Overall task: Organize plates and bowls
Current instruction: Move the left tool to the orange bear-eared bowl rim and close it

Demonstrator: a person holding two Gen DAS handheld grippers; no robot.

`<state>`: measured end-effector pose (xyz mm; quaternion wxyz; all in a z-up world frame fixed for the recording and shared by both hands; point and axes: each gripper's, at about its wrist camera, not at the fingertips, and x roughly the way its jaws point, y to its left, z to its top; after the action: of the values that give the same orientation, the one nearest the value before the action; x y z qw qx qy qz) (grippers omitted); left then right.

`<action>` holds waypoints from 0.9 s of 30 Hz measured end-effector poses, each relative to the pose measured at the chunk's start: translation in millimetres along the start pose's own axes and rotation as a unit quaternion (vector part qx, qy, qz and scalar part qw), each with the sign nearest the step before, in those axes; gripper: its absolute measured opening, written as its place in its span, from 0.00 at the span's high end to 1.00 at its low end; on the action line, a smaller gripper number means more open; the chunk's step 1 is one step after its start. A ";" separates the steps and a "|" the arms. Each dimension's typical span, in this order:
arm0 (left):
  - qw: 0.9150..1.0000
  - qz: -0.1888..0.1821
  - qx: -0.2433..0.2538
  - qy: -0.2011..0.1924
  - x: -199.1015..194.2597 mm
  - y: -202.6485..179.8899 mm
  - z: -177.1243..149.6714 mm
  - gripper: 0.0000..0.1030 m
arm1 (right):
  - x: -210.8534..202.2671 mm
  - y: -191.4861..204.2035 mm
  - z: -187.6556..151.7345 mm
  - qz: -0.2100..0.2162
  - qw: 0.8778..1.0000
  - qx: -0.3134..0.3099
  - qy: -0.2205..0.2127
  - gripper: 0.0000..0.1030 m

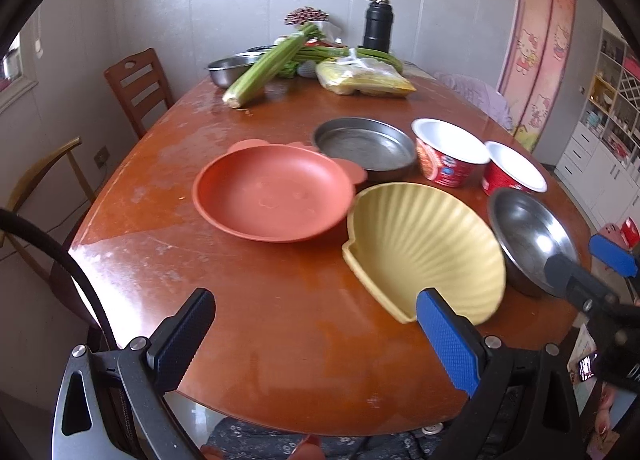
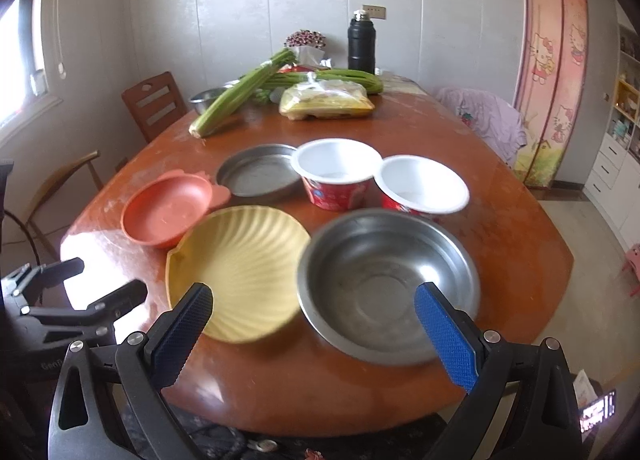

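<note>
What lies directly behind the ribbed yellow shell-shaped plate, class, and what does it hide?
Behind the ribbed yellow shell-shaped plate sit the flat round steel pan and the left red paper cup, both empty inside. The plate's far rim covers the pan's near edge in the left wrist view.

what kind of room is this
Most likely a home dining room: a wooden dining table with chairs around it, celery and a flask at its far end, and a cartoon door curtain.

- Orange plate, left, upright.
- Yellow shell-shaped plate beside it.
- Steel bowl, right.
- Steel pan behind.
- Two red cups.
</note>
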<state>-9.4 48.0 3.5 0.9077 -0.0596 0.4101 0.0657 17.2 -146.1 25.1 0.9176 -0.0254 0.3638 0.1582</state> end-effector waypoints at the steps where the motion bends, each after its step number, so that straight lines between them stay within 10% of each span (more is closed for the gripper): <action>1: 1.000 0.003 -0.005 -0.001 0.6 5.1 0.6 0.02 | 1.7 3.4 3.8 0.005 1.000 -0.002 -0.001 0.02; 27: 0.996 0.040 -0.081 -0.001 43.1 110.4 53.5 0.02 | 105.9 96.1 72.7 0.055 0.996 -0.053 0.052 0.02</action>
<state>39.7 168.3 0.1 0.8971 -0.1161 0.4044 0.1350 108.0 -14.4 13.4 0.8848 -0.0623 0.4026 0.2261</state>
